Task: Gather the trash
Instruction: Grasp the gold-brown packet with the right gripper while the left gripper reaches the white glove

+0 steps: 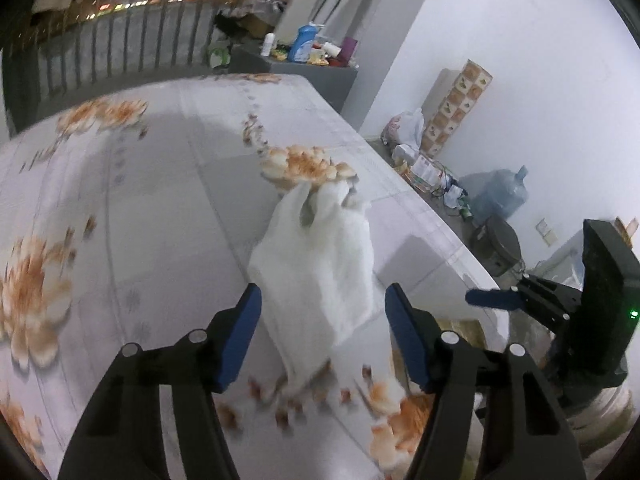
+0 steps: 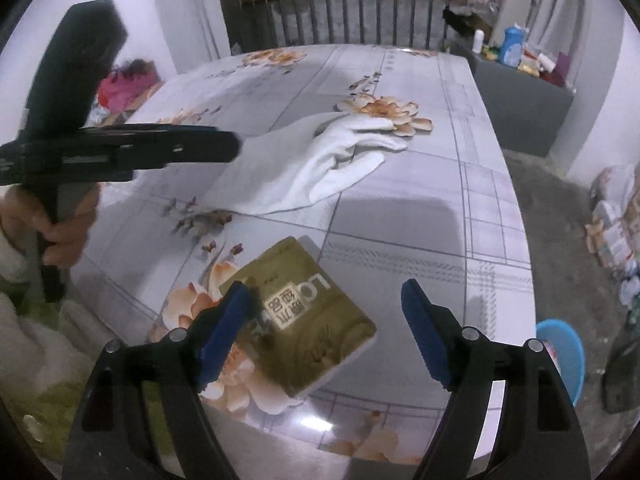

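A white plastic bag [image 1: 320, 264] lies flat on the floral table, its handles pointing away. My left gripper [image 1: 322, 304] is open, its blue pads either side of the bag's near end, just above it. The bag also shows in the right wrist view [image 2: 312, 164], with the left gripper [image 2: 234, 146] at its left end. A gold tissue pack [image 2: 308, 320] lies on the table near the front edge. My right gripper [image 2: 326, 304] is open and empty above the pack, its left pad [image 2: 224, 328] over the pack's left edge. It also shows in the left wrist view [image 1: 492, 298].
The table [image 2: 420, 224] has a glossy floral cover. A blue basin [image 2: 564, 356] sits on the floor to the right. A grey cabinet [image 2: 520, 100] with bottles stands behind the table. Bags and boxes [image 1: 420, 152] litter the floor along the wall.
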Available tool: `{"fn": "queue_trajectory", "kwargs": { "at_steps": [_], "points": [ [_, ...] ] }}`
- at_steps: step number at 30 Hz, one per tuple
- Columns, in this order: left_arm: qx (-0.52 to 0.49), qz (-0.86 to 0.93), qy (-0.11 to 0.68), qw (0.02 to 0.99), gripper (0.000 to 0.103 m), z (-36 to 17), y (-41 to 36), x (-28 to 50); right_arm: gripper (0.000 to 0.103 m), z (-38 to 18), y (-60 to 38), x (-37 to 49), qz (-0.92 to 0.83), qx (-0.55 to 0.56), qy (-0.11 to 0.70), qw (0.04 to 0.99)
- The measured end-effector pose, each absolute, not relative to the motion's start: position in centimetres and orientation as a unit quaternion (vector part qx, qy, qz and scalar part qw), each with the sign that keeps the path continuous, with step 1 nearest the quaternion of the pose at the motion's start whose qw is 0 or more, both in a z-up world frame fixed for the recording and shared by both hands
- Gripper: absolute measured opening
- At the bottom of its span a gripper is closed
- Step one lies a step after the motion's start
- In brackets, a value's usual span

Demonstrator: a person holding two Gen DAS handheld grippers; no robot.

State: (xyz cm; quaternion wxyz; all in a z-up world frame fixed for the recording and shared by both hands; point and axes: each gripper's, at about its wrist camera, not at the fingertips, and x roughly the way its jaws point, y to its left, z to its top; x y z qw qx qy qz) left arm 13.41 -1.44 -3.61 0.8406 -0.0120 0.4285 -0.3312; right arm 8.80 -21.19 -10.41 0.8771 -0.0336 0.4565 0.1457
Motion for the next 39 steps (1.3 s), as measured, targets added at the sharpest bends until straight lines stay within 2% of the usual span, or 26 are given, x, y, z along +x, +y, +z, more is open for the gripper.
{"fn": "queue_trajectory", "kwargs": {
  "at_steps": [5, 8, 10, 14, 16, 18, 21, 30, 33, 34, 36, 37, 38, 39],
  "points": [
    [0.02, -0.325, 0.417, 0.849, 0.051, -4.0, -3.6, 16.2, 0.069, -9.6, -21.8, 8.0, 0.139, -0.002, 0.452, 0.881],
    [0.041, -0.327, 0.413, 0.849, 0.047, -4.5, -4.9, 17.5, 0.07, -8.6, -20.9, 7.1, 0.152, -0.008, 0.439, 0.886],
    [0.055, -0.327, 0.413, 0.848, 0.045, -5.1, -5.7, 18.3, 0.073, -8.8, -19.6, 6.8, 0.171, -0.04, 0.44, 0.881],
    [0.082, -0.31, 0.432, 0.843, 0.031, -6.8, -6.8, 19.1, 0.074, -10.1, -17.8, 6.9, 0.151, -0.118, 0.452, 0.871],
    [0.077, -0.306, 0.429, 0.846, 0.029, -7.0, -6.3, 18.8, 0.072, -10.2, -18.2, 7.1, 0.141, -0.104, 0.456, 0.873],
    [0.071, -0.301, 0.435, 0.845, 0.028, -7.0, -5.5, 18.3, 0.06, -10.0, -19.4, 7.4, 0.127, -0.072, 0.459, 0.876],
    [0.053, -0.297, 0.447, 0.842, 0.027, -7.0, -3.6, 17.2, 0.055, -9.9, -21.6, 7.5, 0.096, -0.017, 0.466, 0.879],
    [-0.025, -0.288, 0.485, 0.825, 0.027, -7.0, 1.7, 11.9, 0.055, -10.2, -24.2, 7.3, 0.034, 0.124, 0.46, 0.879],
    [-0.047, -0.288, 0.487, 0.823, 0.027, -7.1, 2.9, 10.1, 0.063, -10.1, -24.1, 7.4, 0.03, 0.138, 0.456, 0.879],
    [-0.051, -0.287, 0.485, 0.824, 0.027, -7.1, 3.1, 9.9, 0.066, -10.1, -23.9, 7.4, 0.031, 0.139, 0.456, 0.879],
    [-0.074, -0.292, 0.483, 0.822, 0.032, -7.2, 3.8, 9.4, 0.078, -10.2, -23.4, 7.6, 0.033, 0.133, 0.456, 0.879],
    [-0.085, -0.296, 0.483, 0.82, 0.042, -7.2, 3.9, 9.5, 0.08, -10.3, -23.0, 7.7, 0.033, 0.127, 0.456, 0.88],
    [-0.101, -0.301, 0.482, 0.817, 0.055, -7.2, 4.1, 9.4, 0.083, -10.3, -22.6, 7.7, 0.031, 0.121, 0.456, 0.881],
    [-0.111, -0.306, 0.479, 0.815, 0.063, -7.1, 4.3, 9.4, 0.087, -10.4, -22.5, 7.7, 0.031, 0.119, 0.455, 0.882]
  ]
}}
